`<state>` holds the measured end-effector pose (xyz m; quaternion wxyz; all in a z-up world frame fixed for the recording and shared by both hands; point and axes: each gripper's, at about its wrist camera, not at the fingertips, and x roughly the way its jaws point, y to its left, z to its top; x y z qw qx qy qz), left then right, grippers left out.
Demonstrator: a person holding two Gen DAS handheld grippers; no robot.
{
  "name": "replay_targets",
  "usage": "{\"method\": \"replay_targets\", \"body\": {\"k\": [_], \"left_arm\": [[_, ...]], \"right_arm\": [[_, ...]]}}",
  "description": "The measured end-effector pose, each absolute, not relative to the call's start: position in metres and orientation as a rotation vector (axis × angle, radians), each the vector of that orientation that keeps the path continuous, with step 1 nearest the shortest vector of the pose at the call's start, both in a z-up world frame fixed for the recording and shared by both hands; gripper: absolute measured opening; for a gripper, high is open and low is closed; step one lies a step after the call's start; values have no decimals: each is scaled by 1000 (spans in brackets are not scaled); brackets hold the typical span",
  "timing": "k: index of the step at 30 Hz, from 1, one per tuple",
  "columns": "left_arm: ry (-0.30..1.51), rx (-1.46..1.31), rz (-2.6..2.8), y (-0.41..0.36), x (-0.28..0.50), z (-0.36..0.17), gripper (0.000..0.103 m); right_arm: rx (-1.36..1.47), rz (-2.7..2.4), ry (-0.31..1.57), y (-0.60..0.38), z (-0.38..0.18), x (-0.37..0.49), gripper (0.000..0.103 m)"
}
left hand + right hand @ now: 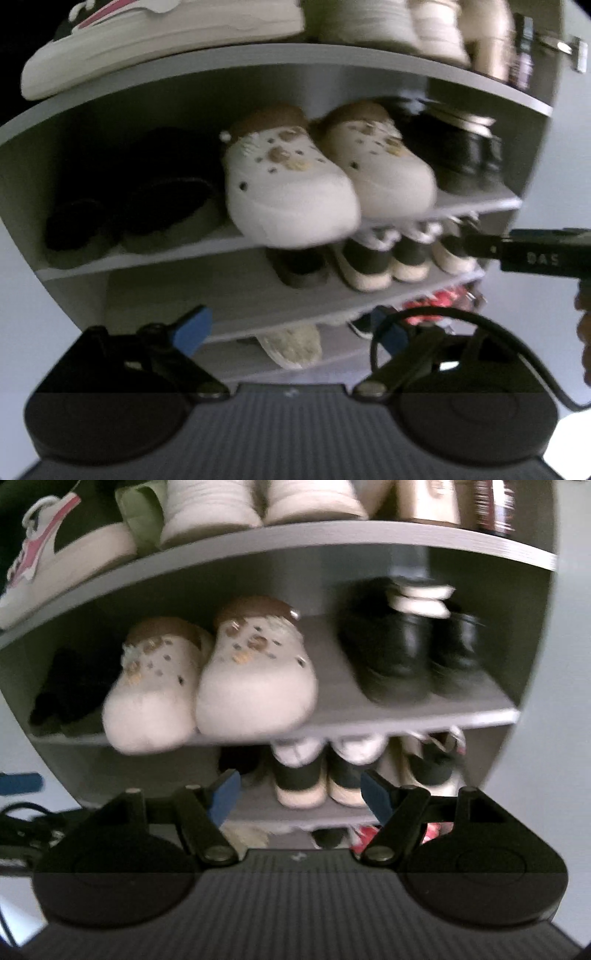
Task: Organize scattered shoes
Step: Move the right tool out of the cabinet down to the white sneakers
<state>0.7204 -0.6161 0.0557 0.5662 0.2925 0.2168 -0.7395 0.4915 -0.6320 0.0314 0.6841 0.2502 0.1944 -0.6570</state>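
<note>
A grey shoe rack point(258, 59) point(332, 535) fills both views. On its middle shelf a pair of white clogs point(295, 184) point(207, 679) with brown lining and charms stands side by side, toes over the shelf edge. My left gripper point(291, 328) is open in front of the lower shelves, nothing between its blue pads point(192, 328). My right gripper point(300, 795) is open too, below the clogs, and holds nothing. Part of the right tool point(535, 254) reaches in from the right edge of the left wrist view.
Black fuzzy slippers point(129, 206) lie left of the clogs, black leather shoes point(410, 653) to their right. A white sneaker with a pink stripe point(147, 33) sits on top. Black-and-cream shoes point(321, 779) fill the shelf below. A pale slipper point(291, 347) lies lowest. Pale walls flank the rack.
</note>
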Motion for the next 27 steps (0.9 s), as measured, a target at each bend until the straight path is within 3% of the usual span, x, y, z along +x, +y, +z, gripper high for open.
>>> {"method": "replay_targets", "body": {"k": [14, 27], "left_arm": [[481, 925, -2098, -503, 657, 62, 95], [480, 1177, -2395, -312, 535, 51, 94]], "right_arm": [[705, -1767, 400, -518, 20, 438, 74], [948, -2063, 410, -297, -32, 310, 74]]}}
